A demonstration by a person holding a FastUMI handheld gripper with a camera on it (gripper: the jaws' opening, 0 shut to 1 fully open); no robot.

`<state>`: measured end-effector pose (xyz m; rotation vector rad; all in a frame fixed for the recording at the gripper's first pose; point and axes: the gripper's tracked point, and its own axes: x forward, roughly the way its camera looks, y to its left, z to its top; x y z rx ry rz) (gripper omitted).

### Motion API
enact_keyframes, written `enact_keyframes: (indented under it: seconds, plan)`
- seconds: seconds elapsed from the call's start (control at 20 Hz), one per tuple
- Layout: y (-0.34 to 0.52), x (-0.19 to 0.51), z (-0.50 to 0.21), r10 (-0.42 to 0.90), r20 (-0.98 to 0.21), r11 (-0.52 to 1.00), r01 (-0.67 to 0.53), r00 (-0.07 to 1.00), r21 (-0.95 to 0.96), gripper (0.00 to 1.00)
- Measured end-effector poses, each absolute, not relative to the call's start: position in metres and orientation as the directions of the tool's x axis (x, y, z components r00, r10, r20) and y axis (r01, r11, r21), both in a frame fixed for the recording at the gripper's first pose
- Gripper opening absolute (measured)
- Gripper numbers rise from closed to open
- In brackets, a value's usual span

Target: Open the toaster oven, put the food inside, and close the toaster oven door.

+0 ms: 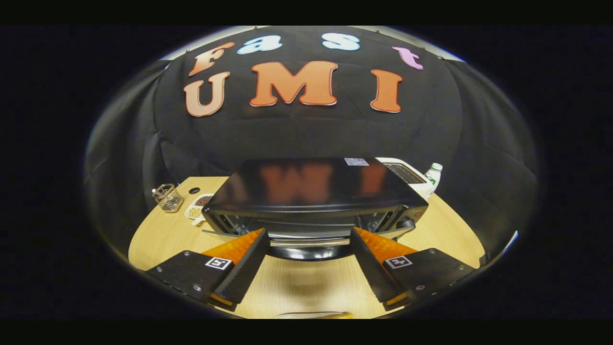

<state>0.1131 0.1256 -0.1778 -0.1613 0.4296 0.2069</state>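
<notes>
Tool [309, 237] spread wide, gripping nothing | toaster oven [316, 191] door handle [309, 243] between fingers | oven interior unclear

One toaster oven [316, 191] stands on one wooden table [158, 235], and one gripper [309, 239] with two fingers [242, 258], set wide apart, flanks the oven's single door handle [310, 243]. Left of the oven there are one wire basket [168, 197] and one white dish [197, 208] with several compartments. Behind the oven's right side there are one white appliance [407, 175] and one bottle [434, 173] with a green label.
</notes>
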Motion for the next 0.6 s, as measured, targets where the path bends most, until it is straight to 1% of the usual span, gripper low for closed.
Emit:
enact_keyframes:
  seconds: [0.3,0.6]
  plan:
    - [0.113,0.073,-0.206,0.163,-0.469,0.966,-0.236,0.868,-0.102,1.0]
    - [0.101,0.047,-0.242,0.162,-0.532,0.967,-0.241,0.831,-0.082,0.99]
